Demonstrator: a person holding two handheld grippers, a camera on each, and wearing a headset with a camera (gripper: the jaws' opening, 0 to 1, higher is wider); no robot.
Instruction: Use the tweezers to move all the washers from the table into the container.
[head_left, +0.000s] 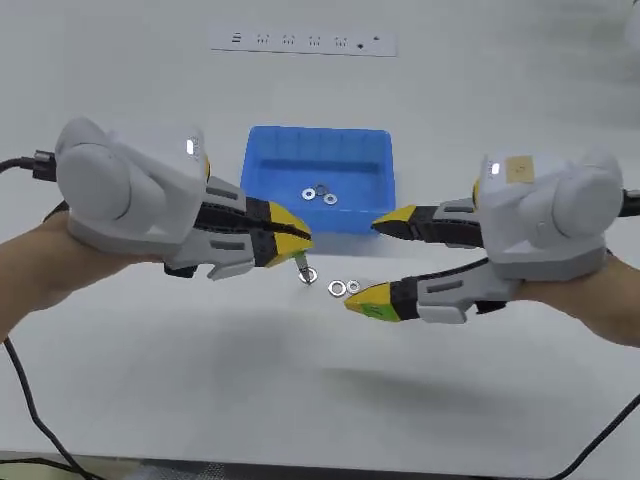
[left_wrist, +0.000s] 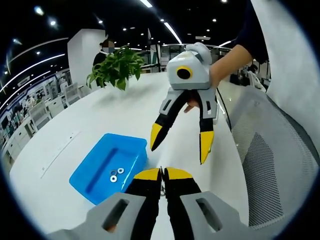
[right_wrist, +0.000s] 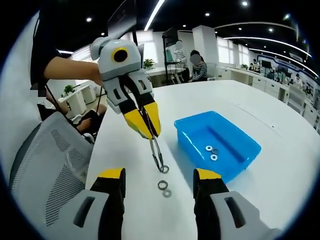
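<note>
White tabletop (head_left: 150, 340), broad and bare toward the near edge, with a power strip (head_left: 303, 41) along the far side. Behind it is an open-plan office: a potted plant (left_wrist: 117, 67) in the left gripper view, a mesh chair (right_wrist: 50, 165) against the table's edge in the right gripper view. Left gripper (head_left: 290, 238) has its jaws pinched together on the tweezers (head_left: 302, 265), tips down at one washer (head_left: 308, 277) on the table. Two more washers (head_left: 337, 289) lie just beside it, near the blue container (head_left: 262, 185), which holds three washers (head_left: 330, 199). Right gripper (head_left: 368, 262) — jaws spread wide, nothing in them, the loose pair just ahead. The right gripper view puts the tweezer tips at the washer's rim — whether it is gripped, I cannot tell.
</note>
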